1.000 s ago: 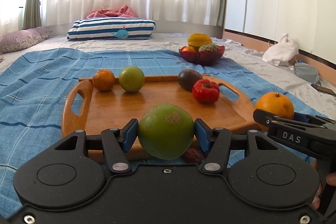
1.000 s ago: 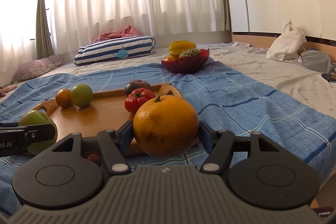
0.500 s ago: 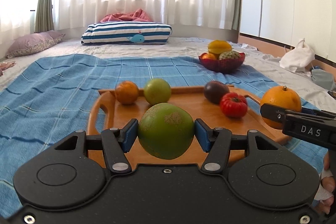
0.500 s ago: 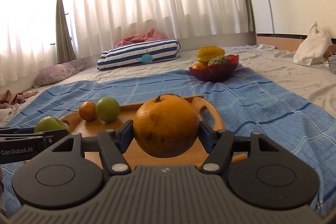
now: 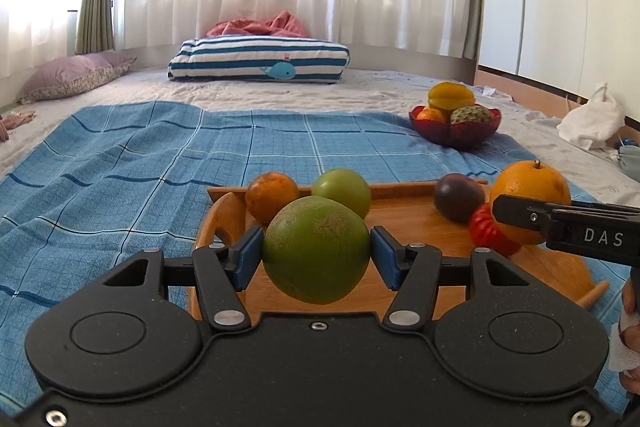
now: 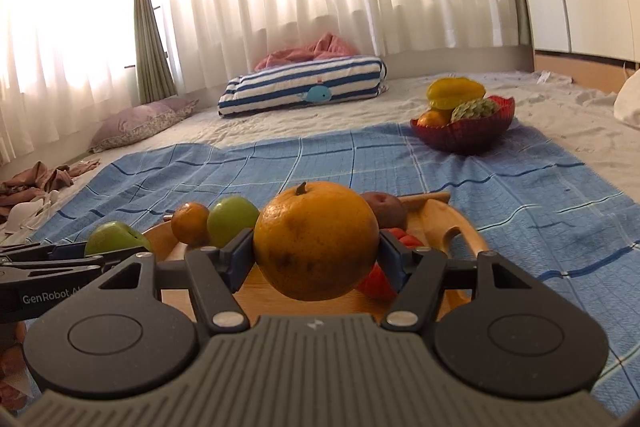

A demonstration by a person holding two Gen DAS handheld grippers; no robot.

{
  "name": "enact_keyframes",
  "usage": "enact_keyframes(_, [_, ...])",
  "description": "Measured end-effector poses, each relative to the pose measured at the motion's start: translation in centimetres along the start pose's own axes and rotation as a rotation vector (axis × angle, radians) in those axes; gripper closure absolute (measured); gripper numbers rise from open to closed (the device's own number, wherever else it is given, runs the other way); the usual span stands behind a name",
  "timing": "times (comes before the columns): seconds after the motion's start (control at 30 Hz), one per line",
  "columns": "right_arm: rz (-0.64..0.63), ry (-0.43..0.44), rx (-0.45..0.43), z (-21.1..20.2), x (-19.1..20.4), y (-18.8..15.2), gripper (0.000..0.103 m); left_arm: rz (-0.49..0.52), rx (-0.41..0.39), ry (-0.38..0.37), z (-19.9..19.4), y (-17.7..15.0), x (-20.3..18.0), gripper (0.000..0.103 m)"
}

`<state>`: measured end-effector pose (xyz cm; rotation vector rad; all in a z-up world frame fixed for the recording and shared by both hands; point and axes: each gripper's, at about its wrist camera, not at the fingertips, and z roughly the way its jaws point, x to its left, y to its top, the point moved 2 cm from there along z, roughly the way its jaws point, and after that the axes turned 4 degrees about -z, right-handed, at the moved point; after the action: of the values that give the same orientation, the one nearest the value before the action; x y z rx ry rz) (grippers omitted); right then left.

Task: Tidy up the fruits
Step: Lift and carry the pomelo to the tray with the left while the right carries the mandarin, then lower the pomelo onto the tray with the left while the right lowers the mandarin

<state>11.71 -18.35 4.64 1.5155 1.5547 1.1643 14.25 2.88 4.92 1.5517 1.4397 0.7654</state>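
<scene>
My left gripper (image 5: 316,251) is shut on a large green fruit (image 5: 316,247) and holds it above the near part of the wooden tray (image 5: 404,219). My right gripper (image 6: 316,254) is shut on a big orange (image 6: 316,239), also over the tray (image 6: 460,223); the orange shows in the left wrist view (image 5: 530,187) at right. On the tray lie a small orange (image 5: 270,195), a green apple (image 5: 344,189), a dark purple fruit (image 5: 458,197) and a red tomato (image 5: 486,231).
A red bowl (image 5: 456,133) with yellow, orange and scaly green fruit stands far right on the blue checked blanket (image 5: 140,163). A striped whale pillow (image 5: 260,63) and a purple pillow (image 5: 72,75) lie near the curtains. A white bag (image 5: 592,119) lies at right.
Both grippers have risen and moved forward over the tray, each still holding its fruit. The tray fruits sit lower and closer in both views.
</scene>
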Motion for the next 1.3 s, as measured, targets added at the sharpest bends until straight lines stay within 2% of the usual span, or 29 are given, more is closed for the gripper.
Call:
enact_keyframes(0.4, [-0.073,0.015,0.075,4.6,0.9,0.1,0.036,-0.076,0.057,0.007,4.0,0.5,1.9,0.047])
enact_keyframes(0.7, [-0.059,0.029,0.15,7.4,0.9,0.6,0.036,-0.137,0.101,0.029,6.3,0.9,3.4,0.047])
enact_keyframes(0.9, [-0.031,0.04,0.187,9.8,0.5,2.1,0.036,-0.15,0.118,0.037,7.4,1.1,3.7,0.047])
enact_keyframes(1.3, [-0.113,0.031,0.208,13.2,1.6,2.9,0.036,-0.153,0.144,0.068,9.3,1.5,3.8,0.047])
